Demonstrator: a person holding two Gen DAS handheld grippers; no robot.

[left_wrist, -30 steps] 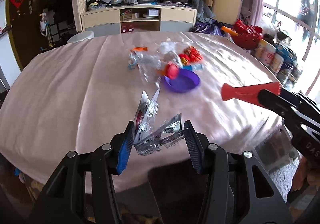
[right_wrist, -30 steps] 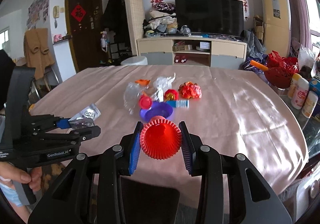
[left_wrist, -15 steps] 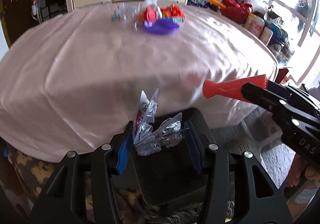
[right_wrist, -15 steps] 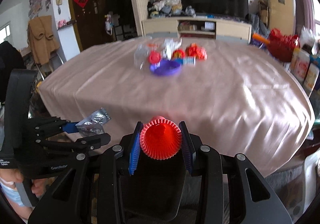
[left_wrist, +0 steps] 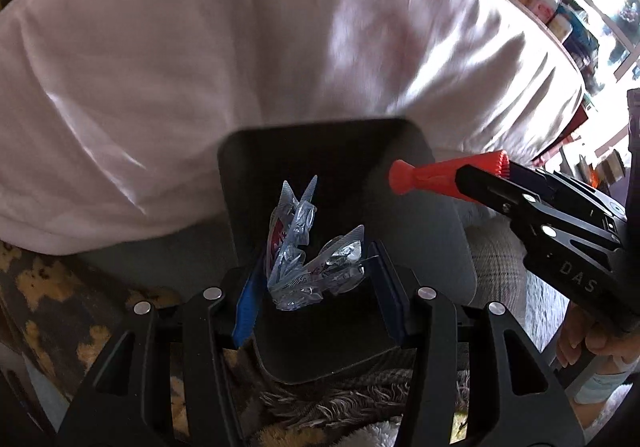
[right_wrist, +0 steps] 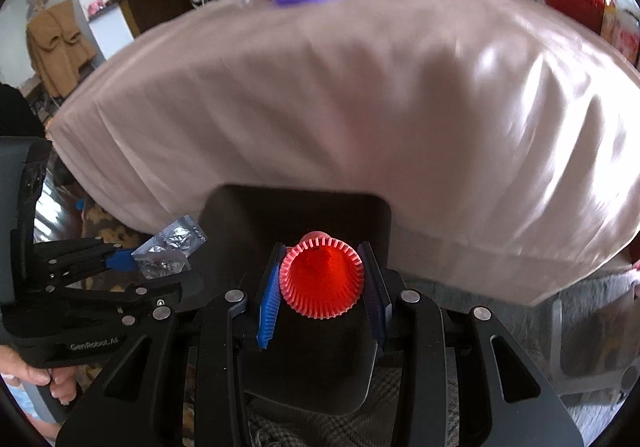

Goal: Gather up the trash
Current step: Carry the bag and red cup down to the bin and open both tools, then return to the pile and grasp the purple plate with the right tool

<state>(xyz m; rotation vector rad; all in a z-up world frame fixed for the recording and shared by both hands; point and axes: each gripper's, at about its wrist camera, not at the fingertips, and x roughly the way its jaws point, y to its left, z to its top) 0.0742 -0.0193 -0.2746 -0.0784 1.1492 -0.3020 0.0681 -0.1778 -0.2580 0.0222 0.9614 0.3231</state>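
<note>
Claws [left_wrist: 316,279] w/ trash over bin [left_wrist: 448,231]

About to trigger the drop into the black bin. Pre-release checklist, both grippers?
1. Left gripper gripping crumpled clear wrapper: ok.
2. Right gripper gripping red ribbed cone: ok.
3. Wrapper over the black bin opening: ok in the left wrist view.
4. Cone over the bin opening: ok in the right wrist view.
5. Grippers apart from each other: ok.
6. Bin contents or fill level: cannot tell, interior dark.
</note>
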